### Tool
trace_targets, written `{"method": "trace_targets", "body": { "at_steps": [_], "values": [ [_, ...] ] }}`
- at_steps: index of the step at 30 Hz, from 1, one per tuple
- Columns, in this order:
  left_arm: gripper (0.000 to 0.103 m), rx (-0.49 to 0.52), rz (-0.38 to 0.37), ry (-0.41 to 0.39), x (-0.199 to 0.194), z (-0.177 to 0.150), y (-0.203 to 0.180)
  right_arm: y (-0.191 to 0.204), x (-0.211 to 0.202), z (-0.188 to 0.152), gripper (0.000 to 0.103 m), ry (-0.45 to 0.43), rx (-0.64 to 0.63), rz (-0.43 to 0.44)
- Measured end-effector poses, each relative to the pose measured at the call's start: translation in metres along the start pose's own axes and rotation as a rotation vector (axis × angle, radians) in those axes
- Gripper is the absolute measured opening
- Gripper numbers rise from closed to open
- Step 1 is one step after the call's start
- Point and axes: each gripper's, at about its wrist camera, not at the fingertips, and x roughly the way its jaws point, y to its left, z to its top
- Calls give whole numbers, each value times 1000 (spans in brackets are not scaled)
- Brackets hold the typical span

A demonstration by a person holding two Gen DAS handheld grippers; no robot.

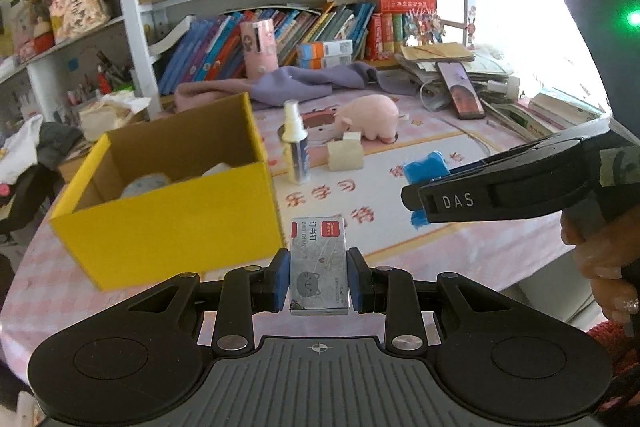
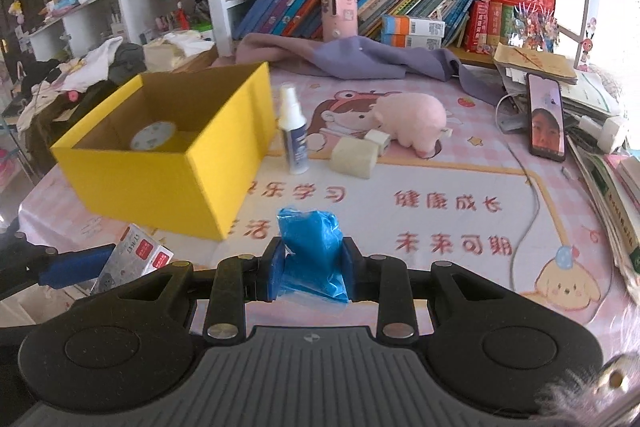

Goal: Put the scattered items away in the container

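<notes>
Cluttered bookshelves back a pink tabletop (image 2: 460, 179) printed with cartoons, and the yellow box (image 2: 168, 163) stands open-topped at its left.

Step in hand, as judged: carry both held items to the box and drop them in.
1. Left claw (image 1: 319, 279): closed on a staple box (image 1: 319, 267), blue pads pressing its 2 long sides. The item sits upright in the grip, just right of the box's near corner and below its rim in the left wrist view. Raise it above the near wall before crossing, or the lower edge may catch the cardboard.
2. Right claw (image 2: 311, 269): closed on a crumpled blue bag (image 2: 310, 247). The film is soft and may cling to the pads, so open fully over the cavity.
3. Both claws travel side by side. Stagger the releases so the 2 bodies do not collide over the opening.

Box condition: plain brown inside, walls upright, already holding a round pale roll (image 2: 154, 135) near its far side; the rest of the floor looks free.

Items left on the tabletop: spray bottle (image 2: 294, 131) upright just beside the box's right wall, beige block (image 2: 354, 157), and pink pig (image 2: 412, 123) behind the block.
</notes>
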Motion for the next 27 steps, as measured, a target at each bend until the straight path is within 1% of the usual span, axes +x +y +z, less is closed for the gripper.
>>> {"method": "trace_targets", "body": {
  "at_steps": [9, 15, 27],
  "values": [
    [28, -18, 33, 21, -26, -28, 27, 43, -5, -22, 28, 19, -2, 43],
    [28, -30, 64, 8, -39, -34, 43, 63, -6, -25, 28, 25, -10, 70],
    [28, -124, 120, -18, -58, -47, 81, 101, -6, -24, 28, 47, -101, 131]
  ]
}}
